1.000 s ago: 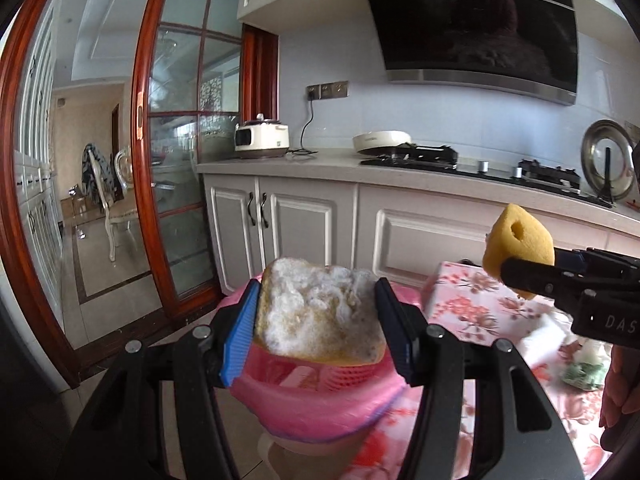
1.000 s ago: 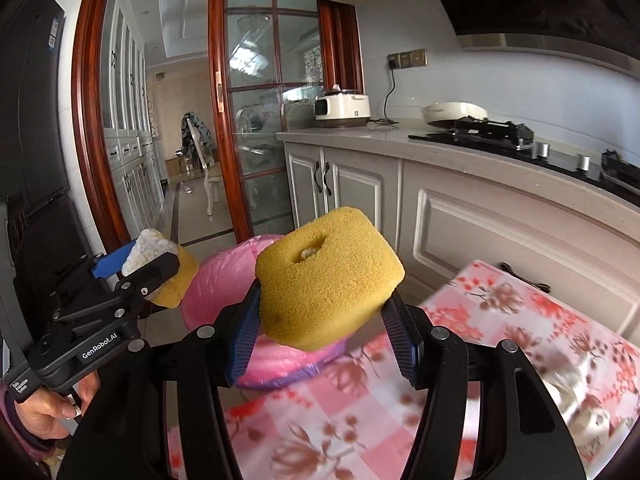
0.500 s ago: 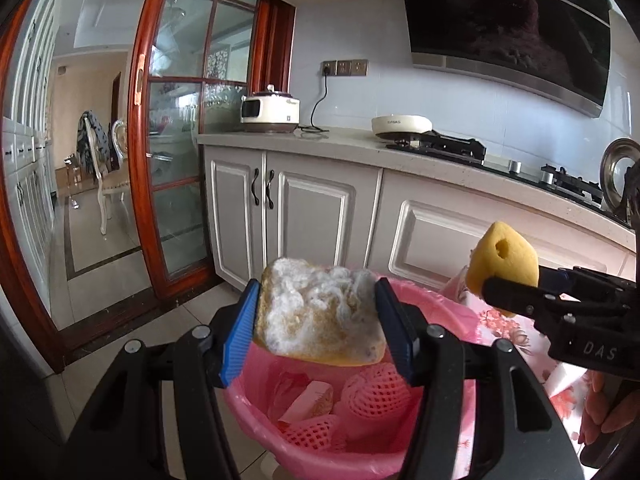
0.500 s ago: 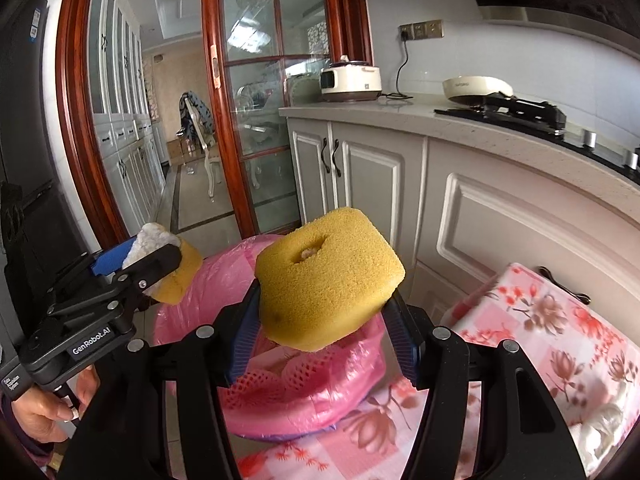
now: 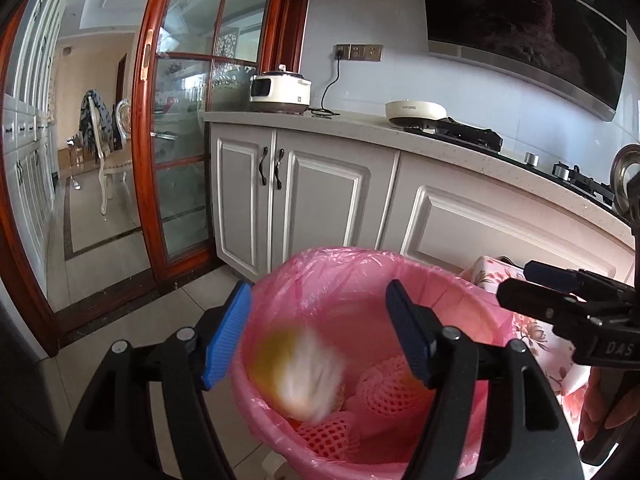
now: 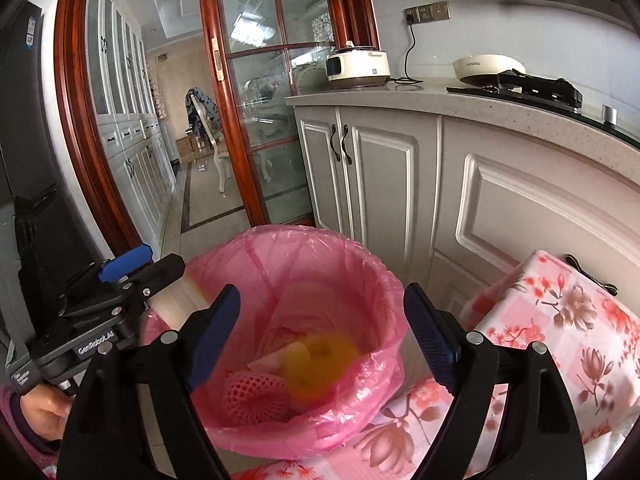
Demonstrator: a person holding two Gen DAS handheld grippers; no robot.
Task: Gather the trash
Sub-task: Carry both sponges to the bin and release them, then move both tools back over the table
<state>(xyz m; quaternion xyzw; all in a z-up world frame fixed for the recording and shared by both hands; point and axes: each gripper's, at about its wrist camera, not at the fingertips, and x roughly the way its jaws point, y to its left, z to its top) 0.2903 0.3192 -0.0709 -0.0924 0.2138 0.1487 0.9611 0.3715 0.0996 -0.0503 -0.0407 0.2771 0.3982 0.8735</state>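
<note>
Directly below both spread, empty grippers, left gripper (image 5: 318,332) and right gripper (image 6: 324,334), the pink-lined bin (image 6: 372,264) catches two blurred sponges (image 5: 308,376), while remaining trash presumably lies toward the floral tablecloth (image 6: 568,312), nearer the right one.

Pink-lined trash bin (image 5: 352,272), open-topped, upright on the floor beside the floral tablecloth, blurred yellow-and-white sponge (image 5: 304,372) inside toward its left wall, blurred yellow sponge (image 6: 320,360) near its middle, pink foam nets (image 6: 256,394) at the bottom
</note>
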